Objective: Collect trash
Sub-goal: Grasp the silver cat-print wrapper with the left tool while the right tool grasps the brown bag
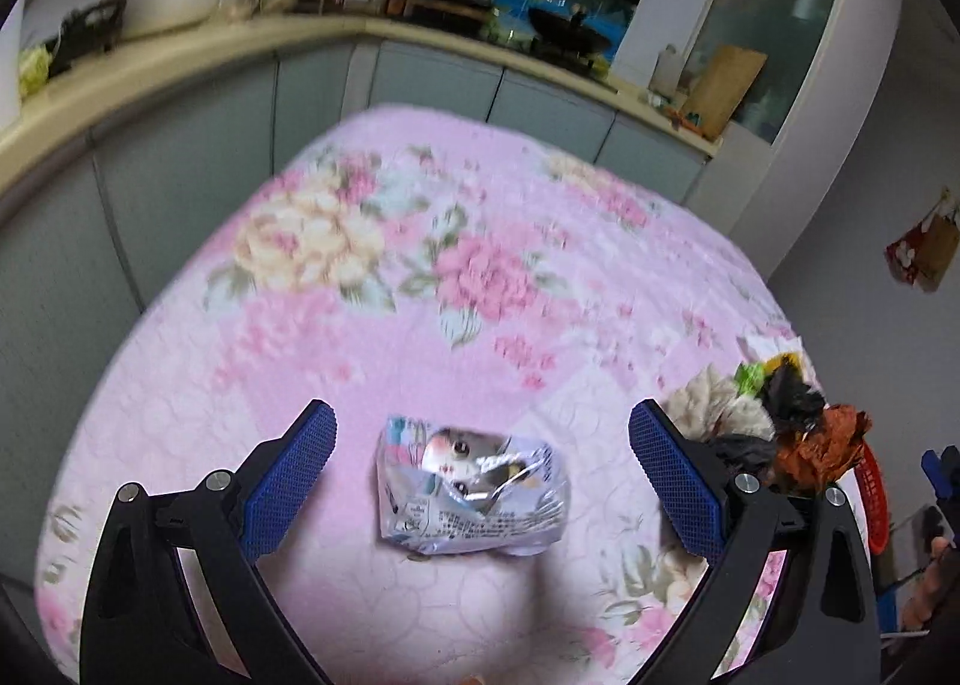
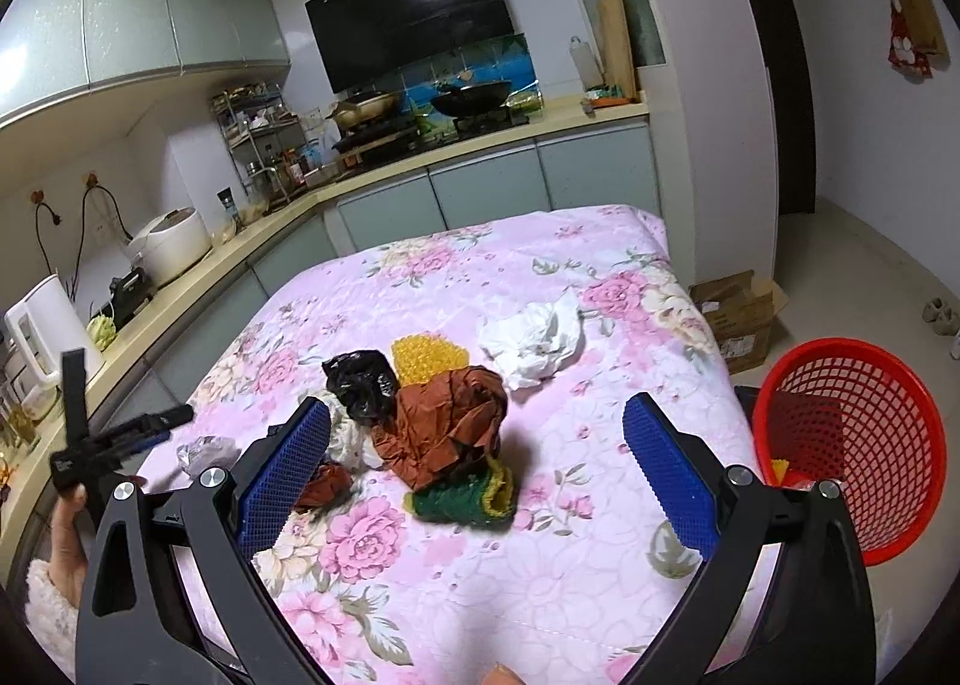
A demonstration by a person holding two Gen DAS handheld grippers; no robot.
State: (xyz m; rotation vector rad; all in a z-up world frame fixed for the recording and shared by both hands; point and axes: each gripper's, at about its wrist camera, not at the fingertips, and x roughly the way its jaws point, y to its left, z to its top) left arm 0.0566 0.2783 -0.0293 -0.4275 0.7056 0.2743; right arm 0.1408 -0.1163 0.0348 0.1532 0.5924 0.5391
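a: what does the left camera show?
b: the left gripper (image 1: 480, 457) hangs over a pink floral cloth (image 1: 420, 265), its blue pads spread wide apart. a crinkled silver wrapper (image 1: 471, 490) lies flat on the cloth between them, touching neither pad. a pile of trash sits at the right edge.

a: and the right camera?
b: the right gripper (image 2: 477, 457) is also spread wide, holding nothing. between its pads sits a heap: crumpled brown paper (image 2: 447, 430) on top of a green sponge (image 2: 462, 496), a black bag (image 2: 360, 385) and a yellow mesh piece (image 2: 426, 358) behind it. a white tissue (image 2: 534, 346) lies apart, farther back.

a: where does the trash go?
b: a red basket (image 2: 852, 445) stands just beside the cloth's right edge, with a yellow scrap inside. a hand (image 2: 66, 535) in a fuzzy sleeve shows at the far left.
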